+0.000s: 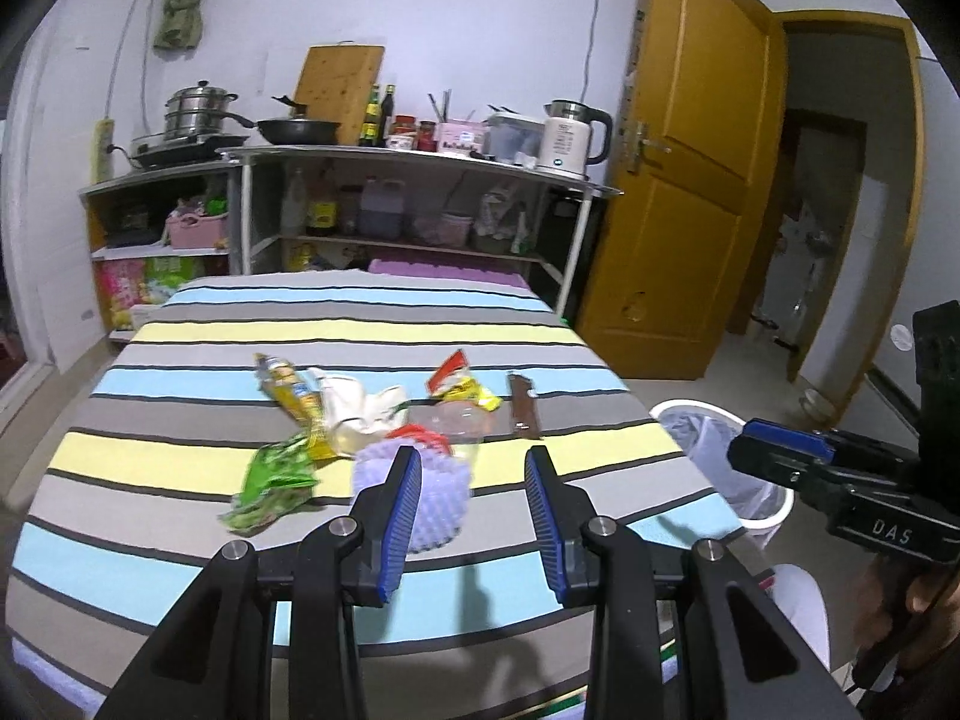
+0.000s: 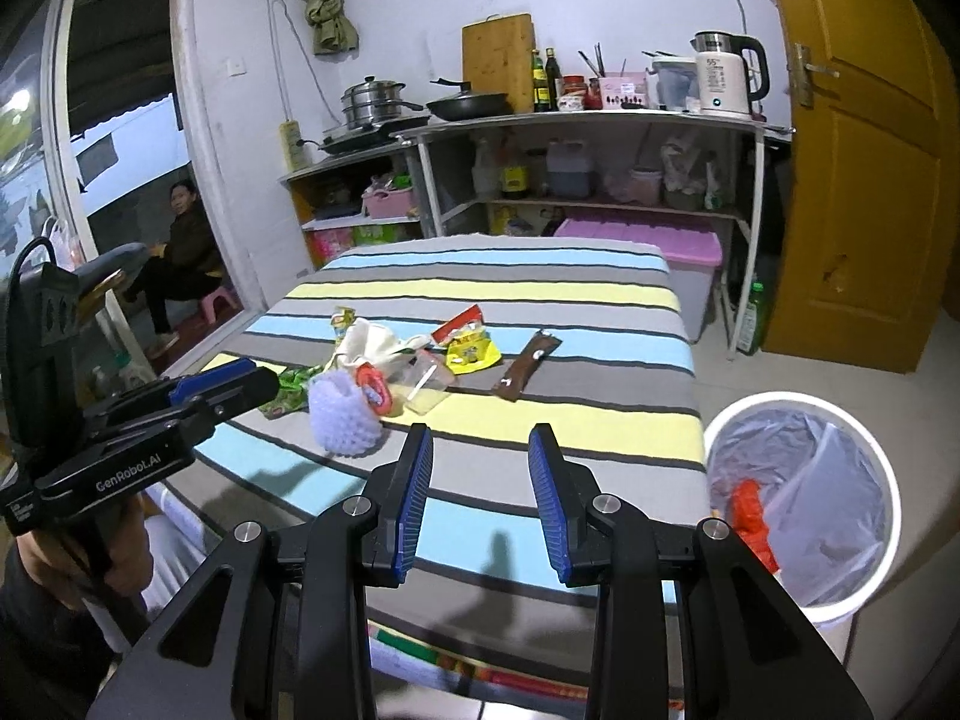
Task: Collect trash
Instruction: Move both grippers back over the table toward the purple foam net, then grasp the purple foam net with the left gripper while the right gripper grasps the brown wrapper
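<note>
Looking along both tools, I see a bed with a striped cover in blue, yellow and grey, and the trash lies in a loose cluster near its middle. My left gripper has its jaws apart with nothing between them; just beyond its left finger sits a pale purple foam net, which the finger partly hides. My right gripper also has its jaws apart and empty, poised over the near stripes of the cover.

From the right wrist view, the foam net is the nearest piece, with a red and white wrapper touching its far side. Beside that is a clear plastic cup tipped on its side, and behind it a crumpled white bag. A green wrapper lies at the left edge of the cluster, and a long yellow packet runs behind it. A yellow and red packet lies further back, and a brown wrapper rests apart on the right.

On the floor just beside the bed's right corner stands a white bin lined with a clear bag; something red is already inside it. A hand grips the left tool at the edge of the right view.
</note>
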Available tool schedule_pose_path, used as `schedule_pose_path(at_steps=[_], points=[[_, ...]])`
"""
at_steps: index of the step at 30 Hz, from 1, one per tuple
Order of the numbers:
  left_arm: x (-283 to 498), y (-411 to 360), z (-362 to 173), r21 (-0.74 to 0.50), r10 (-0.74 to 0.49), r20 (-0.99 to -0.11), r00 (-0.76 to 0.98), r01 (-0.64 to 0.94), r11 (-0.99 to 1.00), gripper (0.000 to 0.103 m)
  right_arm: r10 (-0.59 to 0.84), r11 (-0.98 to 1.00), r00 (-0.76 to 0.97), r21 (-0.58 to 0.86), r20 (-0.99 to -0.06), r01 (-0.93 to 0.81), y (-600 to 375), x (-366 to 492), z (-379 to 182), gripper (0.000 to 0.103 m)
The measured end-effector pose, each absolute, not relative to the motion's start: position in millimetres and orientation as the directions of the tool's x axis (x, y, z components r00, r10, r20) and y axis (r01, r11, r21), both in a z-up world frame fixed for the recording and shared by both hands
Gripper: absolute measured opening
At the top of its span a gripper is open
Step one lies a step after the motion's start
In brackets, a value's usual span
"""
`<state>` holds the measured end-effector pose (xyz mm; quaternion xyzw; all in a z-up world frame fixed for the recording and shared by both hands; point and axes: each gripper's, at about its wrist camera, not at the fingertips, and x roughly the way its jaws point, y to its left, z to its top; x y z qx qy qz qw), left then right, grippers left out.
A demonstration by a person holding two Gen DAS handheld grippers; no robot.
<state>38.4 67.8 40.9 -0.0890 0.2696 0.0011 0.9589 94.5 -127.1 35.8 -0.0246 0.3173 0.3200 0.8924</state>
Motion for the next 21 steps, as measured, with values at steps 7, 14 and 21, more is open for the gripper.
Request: schedule_pose_path(at_steps=[7,14,21], points=[[41.8,84.3,28.0,-0.155,0.001,-0.549,0.836,-0.103,0.983,0.036,0.560,0.787,0.577,0.164,-0.595,-0.595,-120.7,99.3,31.2,0.034],[57.4,90.1,6.6,-0.178,-0.022,-0.588,0.808,-0.103,0.979,0.047,0.557,0.784,0.564,0.163,-0.609,-0.598,-113.9,104.6,24.8,0.034],[83.5,91.3,-10.1,-0.189,-0.046,-0.629,0.776,-0.095,0.977,0.055,0.550,0.786,0.551,0.166,-0.628,-0.596,-109.0,114.6,16.0,0.034]])
